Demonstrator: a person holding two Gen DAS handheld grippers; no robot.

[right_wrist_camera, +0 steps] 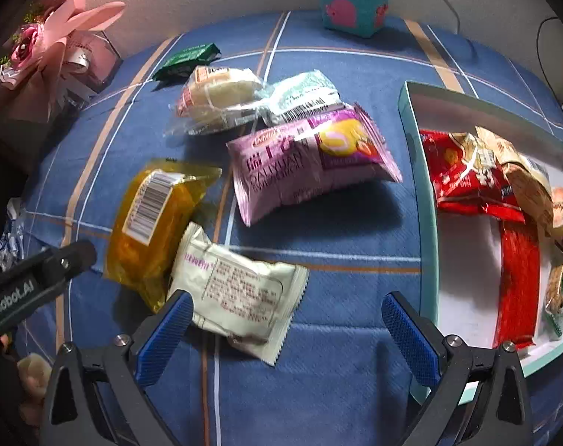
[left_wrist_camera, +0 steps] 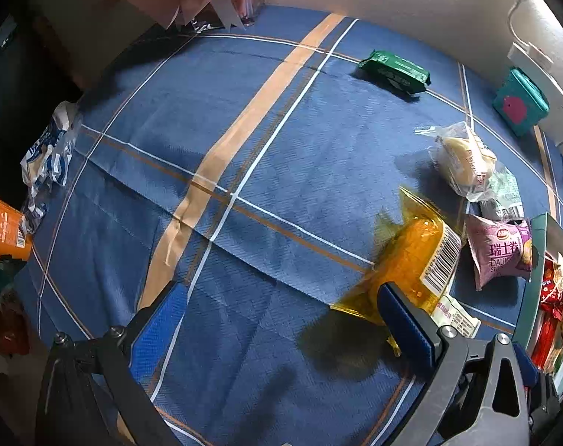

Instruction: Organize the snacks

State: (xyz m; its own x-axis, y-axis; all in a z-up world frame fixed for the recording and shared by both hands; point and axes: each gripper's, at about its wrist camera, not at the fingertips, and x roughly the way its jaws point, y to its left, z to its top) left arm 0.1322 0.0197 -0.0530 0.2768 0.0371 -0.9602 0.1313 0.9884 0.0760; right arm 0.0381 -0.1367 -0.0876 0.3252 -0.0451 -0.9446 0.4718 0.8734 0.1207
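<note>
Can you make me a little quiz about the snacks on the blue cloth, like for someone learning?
1. True or false: the right gripper is squeezing the purple packet.
2. Which packet lies nearest the right gripper's fingers: A green packet, B white packet, C purple packet?
3. Fill in: the red packets lie inside the ____.

Key: 1 false, it is open and holds nothing; 2 B; 3 box.

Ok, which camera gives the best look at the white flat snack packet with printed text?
Right wrist view: the white flat snack packet lies whole between the open claw's fingers. The left wrist view shows only one corner behind a finger.
</note>
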